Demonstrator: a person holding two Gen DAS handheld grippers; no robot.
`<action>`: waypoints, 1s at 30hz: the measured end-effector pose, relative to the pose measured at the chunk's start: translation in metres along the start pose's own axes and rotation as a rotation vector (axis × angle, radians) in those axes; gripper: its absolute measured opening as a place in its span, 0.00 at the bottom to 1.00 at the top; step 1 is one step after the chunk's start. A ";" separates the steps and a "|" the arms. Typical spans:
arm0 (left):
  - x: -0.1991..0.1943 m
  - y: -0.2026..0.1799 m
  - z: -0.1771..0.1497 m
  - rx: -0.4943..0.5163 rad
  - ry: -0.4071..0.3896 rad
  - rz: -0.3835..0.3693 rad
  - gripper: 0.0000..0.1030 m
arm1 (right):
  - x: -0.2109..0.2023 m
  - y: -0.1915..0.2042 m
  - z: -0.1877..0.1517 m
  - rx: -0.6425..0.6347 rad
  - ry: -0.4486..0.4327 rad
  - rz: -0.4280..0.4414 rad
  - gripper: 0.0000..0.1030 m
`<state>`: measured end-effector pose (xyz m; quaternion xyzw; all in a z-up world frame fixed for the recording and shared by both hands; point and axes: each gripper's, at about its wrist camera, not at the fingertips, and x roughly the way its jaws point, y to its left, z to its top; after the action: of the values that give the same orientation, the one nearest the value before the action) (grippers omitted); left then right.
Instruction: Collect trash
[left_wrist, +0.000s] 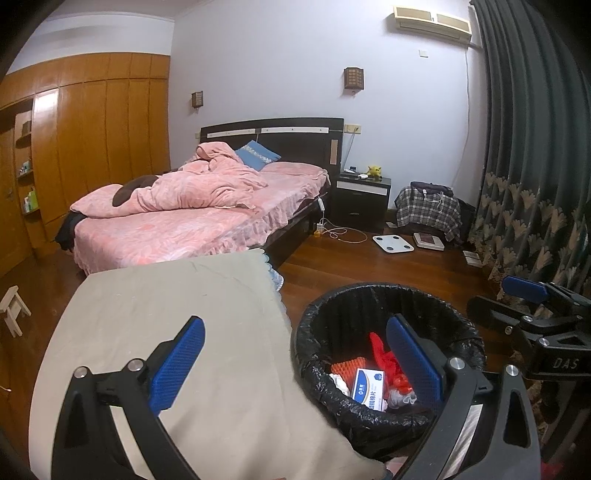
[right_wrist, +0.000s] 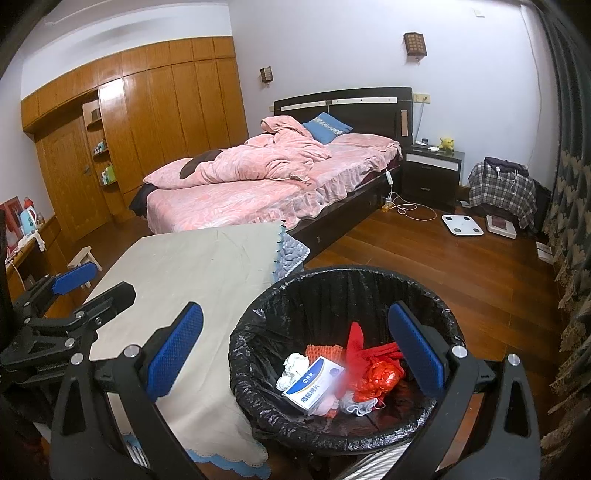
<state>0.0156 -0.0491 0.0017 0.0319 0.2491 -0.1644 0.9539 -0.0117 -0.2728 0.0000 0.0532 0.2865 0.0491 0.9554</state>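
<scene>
Both grippers spread wide and empty: left gripper (left_wrist: 295, 365) straddling the near-left rim of the trash bin (left_wrist: 458, 325), right gripper (right_wrist: 295, 354) hanging more squarely over the bin's mouth, so nearer of the two to what lies inside. Down in the black liner, a white-and-blue box (right_wrist: 314, 386) lying flat with its long axis slanting toward the bin's far right, beside crumpled red plastic (right_wrist: 376, 369), orange netting (right_wrist: 323, 350) and white tissue (right_wrist: 293, 363). Left of the bin, touching or just beside its rim, a cloth-covered table (right_wrist: 192, 273) apparently bare of trash; right of and beyond the bin, open wooden floor (right_wrist: 461, 280) for moving off.
</scene>
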 end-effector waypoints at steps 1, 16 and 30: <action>0.000 0.000 0.000 0.000 -0.001 -0.001 0.94 | 0.000 0.000 0.000 0.000 0.000 0.000 0.95; -0.001 0.002 -0.001 -0.001 -0.002 0.002 0.94 | 0.001 0.003 0.000 -0.001 0.000 0.001 0.95; -0.001 0.001 -0.001 0.000 -0.002 0.005 0.94 | 0.001 0.003 0.000 -0.001 0.001 0.001 0.95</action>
<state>0.0147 -0.0473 0.0010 0.0322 0.2481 -0.1622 0.9545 -0.0116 -0.2698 -0.0001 0.0527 0.2867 0.0498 0.9553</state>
